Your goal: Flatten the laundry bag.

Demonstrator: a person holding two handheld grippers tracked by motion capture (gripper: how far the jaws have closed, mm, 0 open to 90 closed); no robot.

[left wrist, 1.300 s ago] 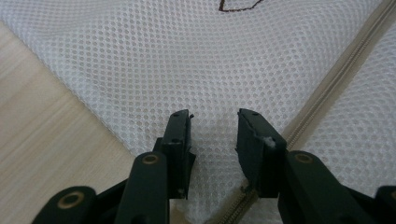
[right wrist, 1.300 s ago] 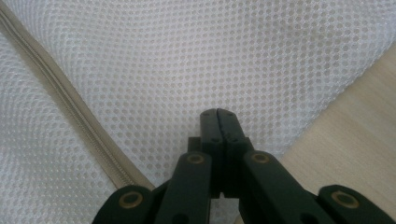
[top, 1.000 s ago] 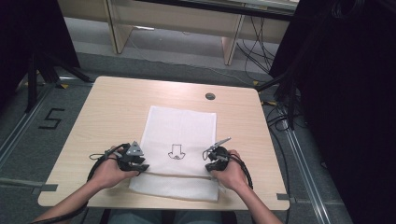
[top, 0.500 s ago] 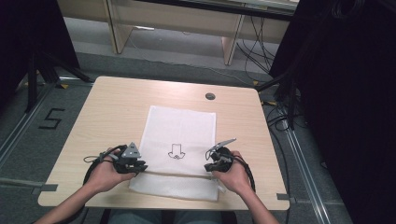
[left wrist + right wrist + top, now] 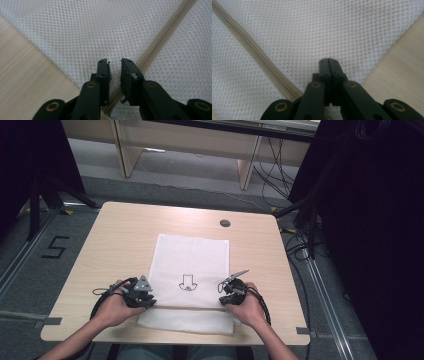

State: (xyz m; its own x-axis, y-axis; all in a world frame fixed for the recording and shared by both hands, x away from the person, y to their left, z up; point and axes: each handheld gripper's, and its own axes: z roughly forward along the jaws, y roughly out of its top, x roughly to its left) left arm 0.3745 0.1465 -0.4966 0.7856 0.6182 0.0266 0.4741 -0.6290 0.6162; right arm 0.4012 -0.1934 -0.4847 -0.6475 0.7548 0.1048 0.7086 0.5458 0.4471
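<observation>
Spreading under everything is a grey floor (image 5: 60, 285) with cables (image 5: 272, 167) trailing near pale wooden furniture legs (image 5: 247, 162) at the far side, black curtains (image 5: 370, 220) to either hand, and a taped "5" (image 5: 54, 247) beside the table. The light wooden table (image 5: 125, 235) carries a small round grommet (image 5: 225, 223) near its far edge.

A white mesh laundry bag (image 5: 192, 255) lies flat across the table's middle — a printed arrow mark (image 5: 188, 282) sits between the two grippers, and a beige zipper (image 5: 160, 42) runs across the bag just ahead of both sets of jaws.

The left gripper (image 5: 115, 72), held in the person's left hand (image 5: 112, 307), rests on the mesh at the bag's left edge, bare tabletop just beside its left jaw; its jaws stand a narrow gap apart, having just opened a little, with mesh under them but nothing pinched. The right gripper (image 5: 328, 65), in the right hand (image 5: 247, 307), sits on the bag's right edge — its jaws are pressed fully together, and whether any mesh is caught between them cannot be told.
</observation>
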